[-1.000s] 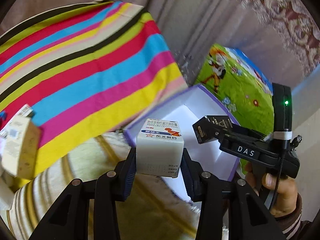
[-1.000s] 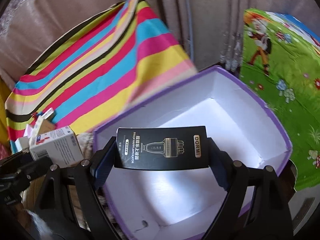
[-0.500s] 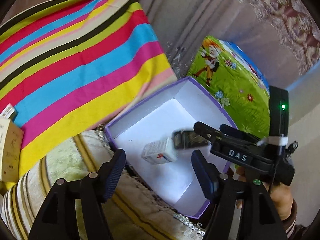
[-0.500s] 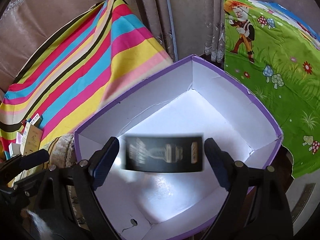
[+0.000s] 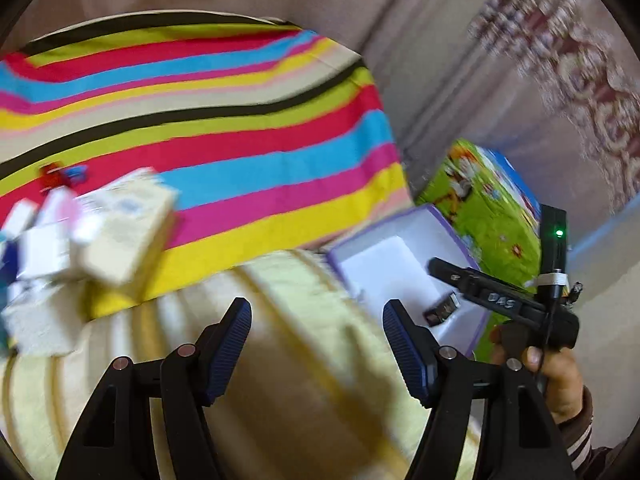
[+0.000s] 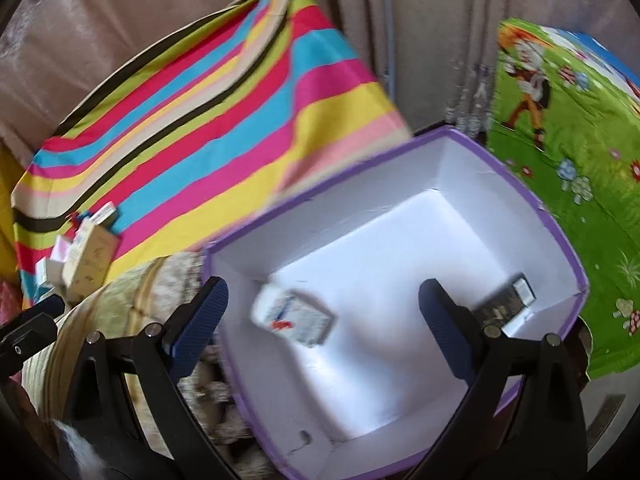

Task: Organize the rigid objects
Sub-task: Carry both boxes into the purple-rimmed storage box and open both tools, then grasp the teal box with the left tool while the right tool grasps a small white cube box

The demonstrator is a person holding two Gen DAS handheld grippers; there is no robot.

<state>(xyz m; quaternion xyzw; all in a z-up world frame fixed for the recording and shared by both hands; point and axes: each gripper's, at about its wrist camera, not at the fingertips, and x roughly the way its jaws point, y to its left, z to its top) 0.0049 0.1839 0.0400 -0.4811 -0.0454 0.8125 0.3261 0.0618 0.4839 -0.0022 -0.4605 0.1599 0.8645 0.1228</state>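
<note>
A purple-rimmed white box (image 6: pixel 532 204) stands open below my right gripper (image 6: pixel 324 312). Inside it lie a small white carton with red and blue print (image 6: pixel 296 316) at the left and a black carton (image 6: pixel 508 304) in the right corner. The right jaws are opening, wide apart, with nothing between them. My left gripper (image 5: pixel 316 328) is open and empty over a cream striped cloth (image 5: pixel 280 360), left of the box (image 5: pixel 384 264). Several loose cartons (image 5: pixel 120 228) lie blurred at the left on the rainbow-striped cloth (image 5: pixel 240 140). In the left wrist view the black carton (image 5: pixel 442 312) shows beside the right gripper's body.
A green cartoon-print surface (image 6: pixel 560 160) lies right of the box. Brown curtains (image 6: pixel 420 20) hang behind. A hand (image 5: pixel 556 376) holds the right gripper's handle. The carton pile (image 6: pixel 84 252) sits at the far left in the right wrist view.
Both cartons were let go and dropped into the box. The left gripper opened and swung left, away from the box, toward the carton pile. The right jaws spread wider.
</note>
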